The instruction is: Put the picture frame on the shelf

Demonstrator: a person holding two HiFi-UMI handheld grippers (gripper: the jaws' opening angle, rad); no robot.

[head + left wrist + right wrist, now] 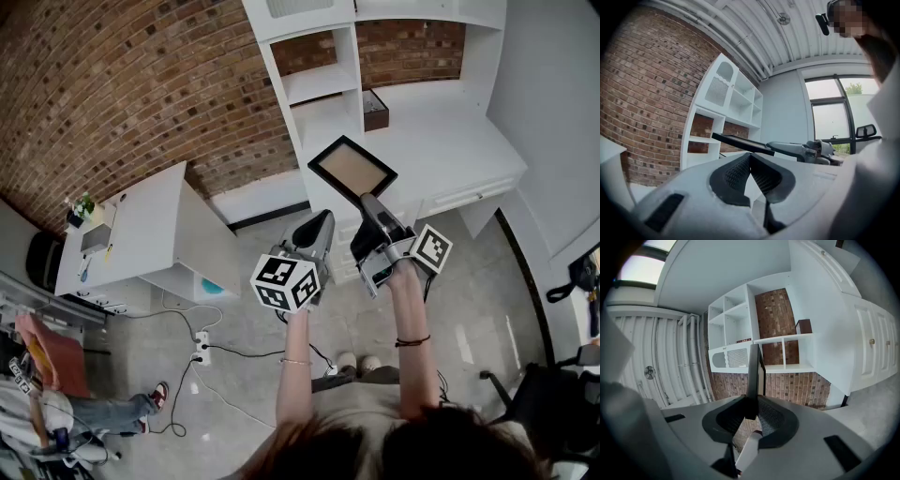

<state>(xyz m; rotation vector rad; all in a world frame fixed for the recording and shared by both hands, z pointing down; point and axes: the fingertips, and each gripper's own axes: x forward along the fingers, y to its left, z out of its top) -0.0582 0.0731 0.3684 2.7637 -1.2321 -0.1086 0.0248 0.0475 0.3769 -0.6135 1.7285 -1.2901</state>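
Note:
The picture frame has a black border and a tan middle. It hangs in the air in front of the white shelf unit, with one corner clamped in my right gripper. In the right gripper view its edge stands up from between the pads, with the shelf behind it. My left gripper floats just left of the right one, shut with nothing in it. In the left gripper view its jaws meet at the tips. Beyond them I see the frame lying flat and the shelf.
A brown box sits where the shelf meets the white desk top, which has drawers below. A white table stands at the left. Cables and a power strip lie on the floor. A person's legs show at lower left.

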